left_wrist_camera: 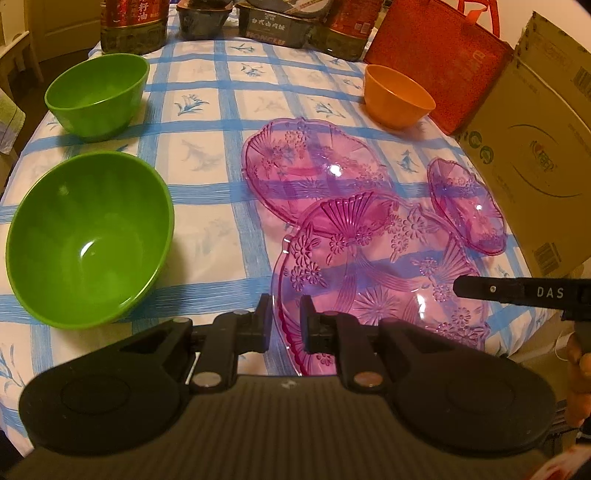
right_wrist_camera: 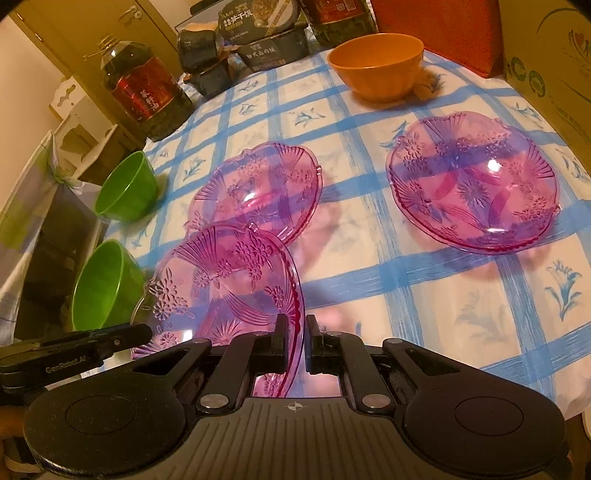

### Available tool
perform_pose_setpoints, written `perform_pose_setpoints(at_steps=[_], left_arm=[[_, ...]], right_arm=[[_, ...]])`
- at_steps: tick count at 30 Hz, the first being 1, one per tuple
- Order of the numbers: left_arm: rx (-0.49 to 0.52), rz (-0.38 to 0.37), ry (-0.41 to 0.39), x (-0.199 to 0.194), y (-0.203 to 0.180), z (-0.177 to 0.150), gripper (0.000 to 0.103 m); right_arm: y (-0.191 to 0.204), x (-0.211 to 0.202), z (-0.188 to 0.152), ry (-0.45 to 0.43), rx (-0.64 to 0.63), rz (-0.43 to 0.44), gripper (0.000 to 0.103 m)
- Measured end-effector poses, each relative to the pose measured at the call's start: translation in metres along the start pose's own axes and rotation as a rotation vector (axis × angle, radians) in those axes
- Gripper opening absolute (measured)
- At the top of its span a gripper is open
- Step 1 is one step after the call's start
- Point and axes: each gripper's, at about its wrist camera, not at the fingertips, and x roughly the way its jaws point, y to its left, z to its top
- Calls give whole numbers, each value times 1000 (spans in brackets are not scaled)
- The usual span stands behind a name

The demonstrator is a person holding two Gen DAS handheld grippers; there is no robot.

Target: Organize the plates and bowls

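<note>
Jaws of left gripper [left_wrist_camera: 284, 320] and right gripper [right_wrist_camera: 297, 341] both clamped on pink plate [left_wrist_camera: 369, 266], near rim hidden.

Warm dim light, pale wall [right_wrist_camera: 26, 74], wooden cabinet [right_wrist_camera: 92, 29], blue-checked tablecloth [right_wrist_camera: 369, 258] over round table.

light: dim, warm indoor | glare: spots on pink plates [right_wrist_camera: 476, 184] | edges: fisheye-bent, dark corners | focus: slightly soft

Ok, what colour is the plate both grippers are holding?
Translucent pink-purple plate, embossed flowers and fans; clearest in the right wrist view.
</note>
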Motion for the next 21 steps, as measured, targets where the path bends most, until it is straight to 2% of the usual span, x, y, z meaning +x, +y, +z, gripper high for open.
perform_pose_setpoints(at_steps=[10,21], left_arm=[[-7,-5,-16,0,0,9,13],[-32,6,-37,25,10,67,13]], right_arm=[[0,-3,10,-19,-2,4,8],[3,19,67,-49,-26,27,8]])
